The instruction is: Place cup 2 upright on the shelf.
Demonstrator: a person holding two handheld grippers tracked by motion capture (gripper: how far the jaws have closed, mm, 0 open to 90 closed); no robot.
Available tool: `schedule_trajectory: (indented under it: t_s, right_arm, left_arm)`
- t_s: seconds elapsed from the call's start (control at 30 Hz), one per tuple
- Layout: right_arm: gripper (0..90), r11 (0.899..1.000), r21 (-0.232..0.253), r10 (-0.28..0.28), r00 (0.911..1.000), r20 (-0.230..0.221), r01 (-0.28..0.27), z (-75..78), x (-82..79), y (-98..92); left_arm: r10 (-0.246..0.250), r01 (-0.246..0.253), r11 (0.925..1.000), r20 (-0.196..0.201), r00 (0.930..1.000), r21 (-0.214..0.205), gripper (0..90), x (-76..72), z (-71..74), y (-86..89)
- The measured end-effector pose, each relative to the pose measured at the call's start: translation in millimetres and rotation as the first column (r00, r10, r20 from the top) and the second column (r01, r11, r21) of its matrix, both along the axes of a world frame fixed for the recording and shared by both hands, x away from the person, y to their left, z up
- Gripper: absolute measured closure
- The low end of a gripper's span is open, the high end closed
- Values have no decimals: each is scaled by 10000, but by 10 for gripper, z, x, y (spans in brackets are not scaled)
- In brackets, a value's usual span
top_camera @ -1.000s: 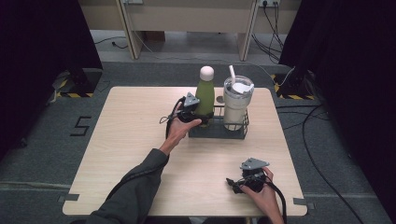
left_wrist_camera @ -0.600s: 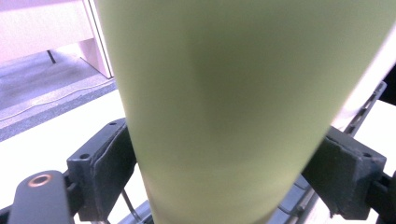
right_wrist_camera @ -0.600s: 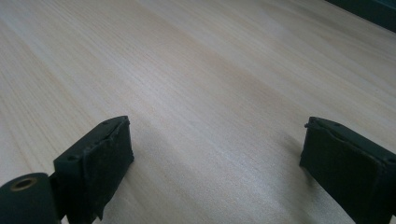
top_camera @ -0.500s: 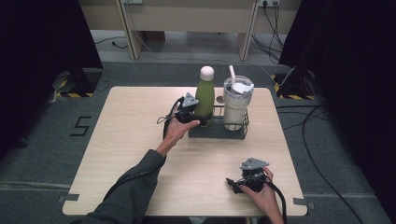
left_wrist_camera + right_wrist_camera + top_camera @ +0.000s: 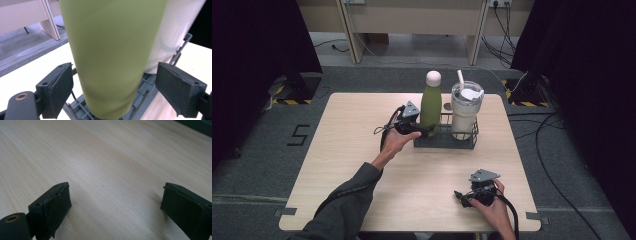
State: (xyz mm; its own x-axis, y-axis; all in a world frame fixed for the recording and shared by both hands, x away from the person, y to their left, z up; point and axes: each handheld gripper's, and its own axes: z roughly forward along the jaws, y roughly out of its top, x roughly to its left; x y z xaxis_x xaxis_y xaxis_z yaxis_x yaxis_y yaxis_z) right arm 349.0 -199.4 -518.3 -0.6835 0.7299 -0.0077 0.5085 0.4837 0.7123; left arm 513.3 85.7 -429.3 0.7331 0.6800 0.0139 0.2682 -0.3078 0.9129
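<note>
At the far middle of the table [image 5: 362, 150], the left gripper [image 5: 424, 130] reaches in from the left with its jaws spread wide around the lower body of the green bottle [image 5: 430, 107]. In the left gripper view the bottle [image 5: 112, 55] stands between the two black pads [image 5: 56, 92], with a gap on each side, so neither pad presses on it. The bottle stands upright in the left part of a dark wire rack [image 5: 447, 141], its pale round cap on top. Just to its right in the same rack stands a white tumbler [image 5: 464, 112] with a lid and a straw. Near the front right corner of the table, well apart from the rack, the right gripper [image 5: 462, 196] rests low over the bare wood, its jaws wide apart with nothing between them.
</note>
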Motion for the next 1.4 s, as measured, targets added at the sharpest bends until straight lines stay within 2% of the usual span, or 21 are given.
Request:
schedule_trajectory:
  t_s: [0.1, 0.27, 0.43, 0.6, 0.77, 0.97, 1.3, 1.4]
  right_arm:
    - [90, 10000, 9, -5, 10000, -15, 5, 0, -1, 1]
    - [90, 10000, 11, -8, 10000, -17, 9, 0, -1, 1]
    - [90, 10000, 7, -6, 10000, -15, 6, 0, -1, 1]
    - [90, 10000, 5, -4, 10000, -10, 4, 0, -1, 1]
    - [90, 10000, 3, -4, 10000, -9, 4, 0, -1, 0]
    - [90, 10000, -4, 0, 10000, -9, 0, 0, 0, 0]
    - [90, 10000, -13, 4, 10000, -8, -4, 0, -1, 0]
    - [90, 10000, -16, 7, 10000, -3, -7, 0, 0, -1]
  left_arm:
    - [-39, 39, 10000, 14, 10000, 22, 146, -28, 18, 21]
    - [-121, 118, 9997, -185, 9998, -192, 146, -118, 65, 89]
    - [-83, 81, 9999, -135, 9999, -142, 146, -176, 91, 129]
    - [-78, 68, 9994, -302, 9995, -337, 146, -230, 110, 178]
    - [-134, 124, 9993, -267, 9996, -349, 147, -304, 126, 246]
    - [-174, 165, 9992, -244, 9996, -358, 147, -465, 143, 404]
    - [-291, 287, 9993, -211, 9994, -227, 147, -665, 157, 565]
    - [-301, 294, 9991, -204, 9993, -319, 147, -776, 134, 674]
